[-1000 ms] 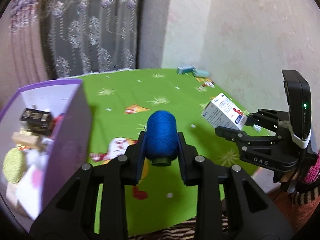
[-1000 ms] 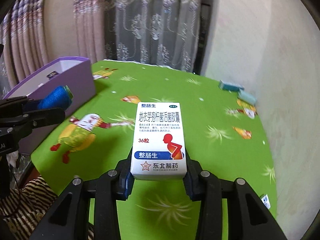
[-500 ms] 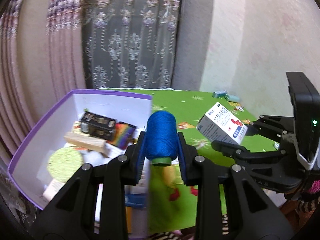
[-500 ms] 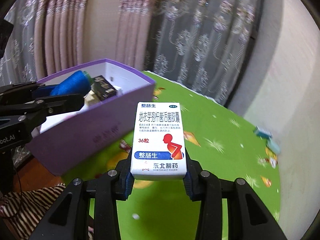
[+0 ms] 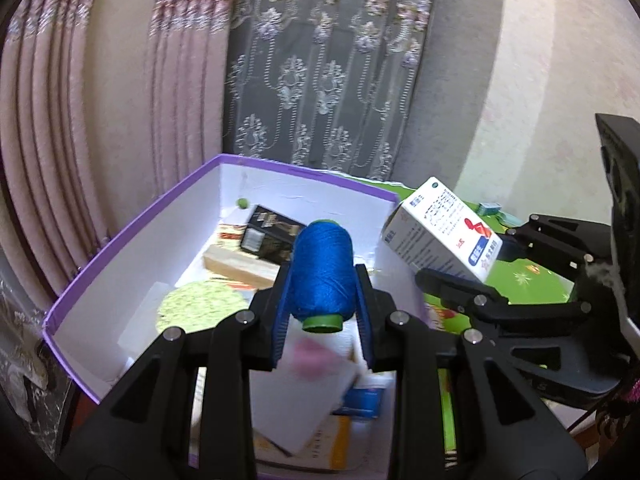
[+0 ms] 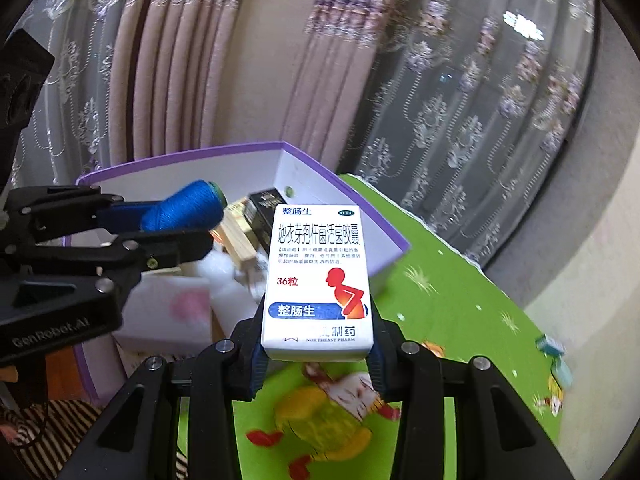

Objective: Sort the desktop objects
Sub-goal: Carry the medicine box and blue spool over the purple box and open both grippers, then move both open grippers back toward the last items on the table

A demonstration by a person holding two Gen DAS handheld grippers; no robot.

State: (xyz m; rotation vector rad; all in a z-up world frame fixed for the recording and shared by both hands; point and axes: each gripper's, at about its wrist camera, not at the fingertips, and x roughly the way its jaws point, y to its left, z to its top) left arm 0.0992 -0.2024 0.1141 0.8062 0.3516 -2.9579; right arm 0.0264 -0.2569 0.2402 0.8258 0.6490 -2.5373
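My left gripper (image 5: 322,280) is shut on a blue thread spool (image 5: 322,274) with a green core, held above the open purple box (image 5: 132,232). In the right wrist view that spool (image 6: 182,211) hangs over the box's inside (image 6: 320,168). My right gripper (image 6: 316,344) is shut on a white medicine box (image 6: 318,280) printed in blue and red. It sits over the green tablecloth (image 6: 460,320), just beside the purple box's near wall. The left wrist view shows the medicine box (image 5: 444,236) at the purple box's right corner.
The purple box holds a black carton (image 5: 272,236), a wooden block (image 5: 240,266), a pale green round pad (image 5: 200,306) and white packets (image 6: 168,312). Small teal items (image 6: 554,354) lie at the table's far edge. Curtains (image 5: 120,100) hang close behind the box.
Both grippers have swung left from over the green table toward the purple box, carrying the spool and the medicine box. The spool is now over the box's inside.
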